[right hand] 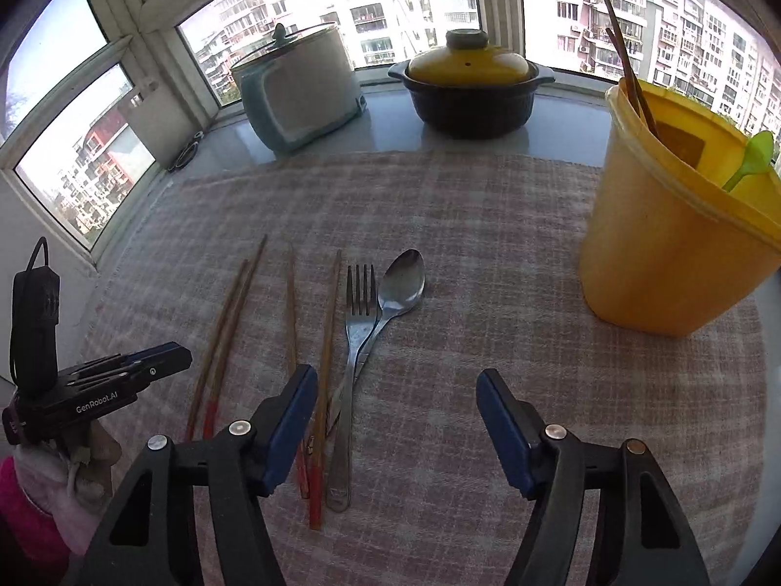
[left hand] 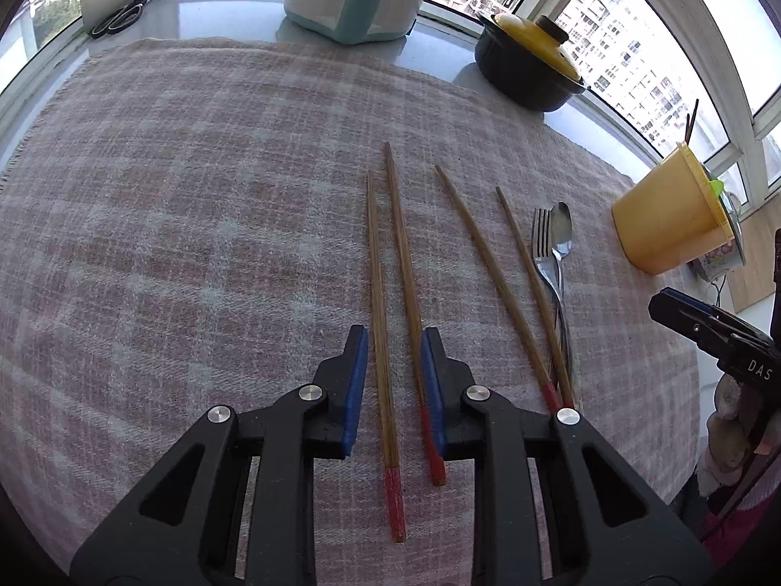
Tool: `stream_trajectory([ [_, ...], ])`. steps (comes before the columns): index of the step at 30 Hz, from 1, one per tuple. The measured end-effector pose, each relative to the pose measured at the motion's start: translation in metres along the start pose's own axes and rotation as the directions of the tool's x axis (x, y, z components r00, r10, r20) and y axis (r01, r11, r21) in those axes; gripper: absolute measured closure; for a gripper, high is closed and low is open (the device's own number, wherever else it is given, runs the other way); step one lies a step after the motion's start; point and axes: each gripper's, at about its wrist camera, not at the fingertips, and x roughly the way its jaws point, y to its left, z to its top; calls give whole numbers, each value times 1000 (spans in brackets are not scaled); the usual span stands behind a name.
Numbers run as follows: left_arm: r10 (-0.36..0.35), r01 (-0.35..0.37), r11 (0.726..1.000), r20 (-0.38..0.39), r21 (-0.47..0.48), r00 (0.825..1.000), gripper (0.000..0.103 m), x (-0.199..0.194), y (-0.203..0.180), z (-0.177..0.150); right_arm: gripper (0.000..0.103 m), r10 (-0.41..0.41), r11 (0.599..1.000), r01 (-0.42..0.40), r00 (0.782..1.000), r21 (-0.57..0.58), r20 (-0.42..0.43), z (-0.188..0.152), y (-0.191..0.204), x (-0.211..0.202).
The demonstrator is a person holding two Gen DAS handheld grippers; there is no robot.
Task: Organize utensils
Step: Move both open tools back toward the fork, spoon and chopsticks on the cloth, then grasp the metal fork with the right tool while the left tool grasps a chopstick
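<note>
Several red-tipped wooden chopsticks lie on the checked cloth [left hand: 195, 195]. My left gripper [left hand: 394, 337] hangs low over the left pair of chopsticks [left hand: 376, 268]; both sticks run between its blue pads. The right pad touches one stick and the left pad stands apart, so the gripper is open. The second pair of chopsticks [left hand: 481, 263] lies to the right, beside a steel fork [right hand: 361, 322] and spoon [right hand: 402, 283]. My right gripper [right hand: 398, 376] is open wide over the fork handle, its left finger above one chopstick. A yellow holder [right hand: 659, 244] at the right contains chopsticks and a green spoon.
A dark pot with a yellow lid [right hand: 471, 93] and a pale blue cooker [right hand: 298, 93] stand on the sill behind the cloth. Scissors [left hand: 119, 19] lie at the far left corner. Windows wrap around the back. A gloved hand holds each gripper at the cloth's near edge.
</note>
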Motion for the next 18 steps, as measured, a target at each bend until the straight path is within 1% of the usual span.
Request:
stream_trajectory([
  [2, 6, -6, 1000, -7, 12, 1000, 82, 4, -1, 0, 44, 4, 1000, -4, 1000, 10, -29, 2, -1, 10],
  [6, 9, -8, 1000, -24, 25, 1000, 82, 10, -3, 1, 54, 28, 999, -27, 997, 22, -76, 5, -2, 27],
  [8, 10, -10, 1000, -26, 24, 1000, 83, 13, -2, 2, 61, 46, 999, -44, 994, 26, -99, 6, 0, 35],
  [9, 11, -10, 1000, -28, 24, 1000, 86, 14, -1, 2, 62, 48, 999, -46, 993, 20, -107, 7, 2, 38],
  [10, 12, -11, 1000, -30, 23, 999, 87, 15, -1, 2, 64, 45, 999, -44, 992, 8, -114, 7, 5, 41],
  [14, 11, -10, 1000, -36, 22, 999, 87, 19, 0, 4, 71, 36, 999, -41, 989, -32, -144, 8, 14, 53],
  [18, 2, -1, 1000, -44, 23, 999, 87, 23, 0, 5, 75, 34, 998, -43, 987, -55, -160, 11, 20, 61],
])
